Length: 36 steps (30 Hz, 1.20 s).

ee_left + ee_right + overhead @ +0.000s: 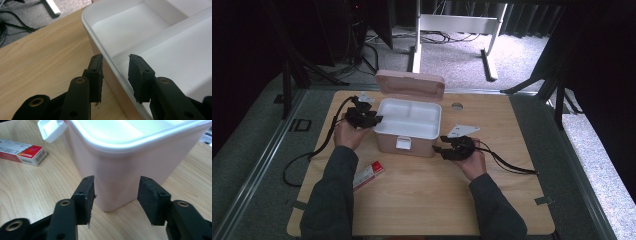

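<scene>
Pink box (406, 131) sits mid-table (432, 195), a bit left of centre, lid (410, 84) swung up and back, white inner tray (408, 118) exposed. White latch tab (403, 143) hangs on the front wall facing the person.

Left gripper (371, 119): hand (347, 134) comes in from the lower left, forearm angled up along the box's left side, gripper pointing right toward the box's left rim. In the left gripper view the jaws stand part open and straddle the rim (105, 53), one pad outside over the wood, the other over the tray. Neither pad presses the wall; a gap shows on both sides. Nothing held.

Right gripper (437, 144): hand (473, 162) rests low on the table at the box's front-right corner, gripper pointing left, level with the tabletop. In the right gripper view the jaws stand apart with the rounded pink corner (112, 192) just ahead, between their lines but beyond the tips. No contact visible. Nothing held.

Both sleeves are dark, elbows near the table's near edge, cables trailing outward from each gripper.

Small red-and-white carton (368, 175) lies flat on the wood by the left forearm, well apart from the box; also seen in the right gripper view (23, 152).
</scene>
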Available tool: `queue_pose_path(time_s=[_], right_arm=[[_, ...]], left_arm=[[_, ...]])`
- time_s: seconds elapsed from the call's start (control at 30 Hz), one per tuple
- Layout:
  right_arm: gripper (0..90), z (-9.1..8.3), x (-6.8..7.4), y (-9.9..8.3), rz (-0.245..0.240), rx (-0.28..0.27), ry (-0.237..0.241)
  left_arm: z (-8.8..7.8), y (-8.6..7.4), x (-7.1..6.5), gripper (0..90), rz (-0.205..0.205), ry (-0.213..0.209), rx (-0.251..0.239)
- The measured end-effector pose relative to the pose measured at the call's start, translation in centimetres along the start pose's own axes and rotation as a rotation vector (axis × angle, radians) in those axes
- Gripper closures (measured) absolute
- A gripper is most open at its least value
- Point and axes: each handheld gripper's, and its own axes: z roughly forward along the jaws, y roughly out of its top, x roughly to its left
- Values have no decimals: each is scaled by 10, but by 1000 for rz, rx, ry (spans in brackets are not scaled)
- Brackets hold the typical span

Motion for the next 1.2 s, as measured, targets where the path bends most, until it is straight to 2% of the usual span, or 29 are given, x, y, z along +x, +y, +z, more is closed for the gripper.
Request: queue_pose_path(time_s=[0.13, 0.2, 0.37, 0.47, 0.53, 0.6, 0.67, 0.73, 0.77, 0.83, 0.93, 1.2], right_arm=[[474, 5, 4, 4, -20, 17, -10], [487, 6, 6, 6, -26, 19, -18], [528, 13, 5, 7, 8, 0, 31], [529, 20, 10, 10, -18, 28, 16], [529, 24, 13, 13, -31, 30, 27], [519, 24, 13, 13, -24, 26, 31], [511, 20, 13, 11, -42, 32, 27], [500, 13, 16, 10, -80, 38, 33], [496, 9, 18, 9, -102, 46, 29], [494, -1, 20, 6, -128, 50, 32], [484, -17, 20, -2, -125, 52, 15], [468, -51, 11, -26, -104, 53, -45]], left_arm=[[-2, -5, -1, 658, -48, 6, -15], [-5, -8, -2, 663, -69, 29, -17], [-21, -23, -6, 660, -104, 93, -13], [-28, -31, -4, 662, -114, 135, -13], [-32, -36, -1, 666, -122, 134, -28], [-34, -40, 2, 658, -128, 100, -48], [-34, -43, 3, 628, -107, 82, -44], [-32, -44, 1, 607, -86, 74, -26], [-31, -45, 0, 601, -82, 73, -14], [-32, -47, 0, 598, -95, 60, -22], [-33, -49, -1, 592, -114, 45, -26], [-37, -49, -11, 582, -114, 49, 3]])
